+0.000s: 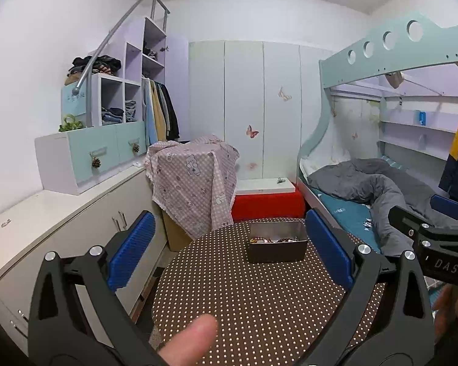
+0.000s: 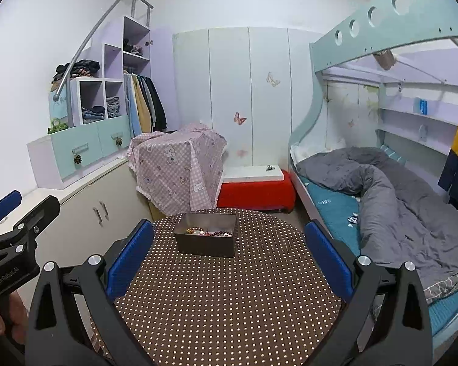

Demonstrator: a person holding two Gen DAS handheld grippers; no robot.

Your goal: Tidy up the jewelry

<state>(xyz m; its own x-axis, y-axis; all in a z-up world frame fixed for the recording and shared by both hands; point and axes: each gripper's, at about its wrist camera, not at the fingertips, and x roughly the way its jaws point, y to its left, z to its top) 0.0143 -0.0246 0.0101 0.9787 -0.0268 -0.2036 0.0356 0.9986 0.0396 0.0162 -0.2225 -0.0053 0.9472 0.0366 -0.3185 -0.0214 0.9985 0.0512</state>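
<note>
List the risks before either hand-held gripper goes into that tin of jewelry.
1. The metal tin sits near the far edge of the round dotted table; a push might slide it off.
2. The beaded pieces lie heaped together, so lifting one may drag others out.
3. Both hand-held grippers, left and right, hang open nearby; they could collide over the tin.

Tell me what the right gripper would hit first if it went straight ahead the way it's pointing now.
Probably the metal box of beaded jewelry on the dotted round table; the open right gripper faces it with nothing between, though its height above the table is unclear.
</note>
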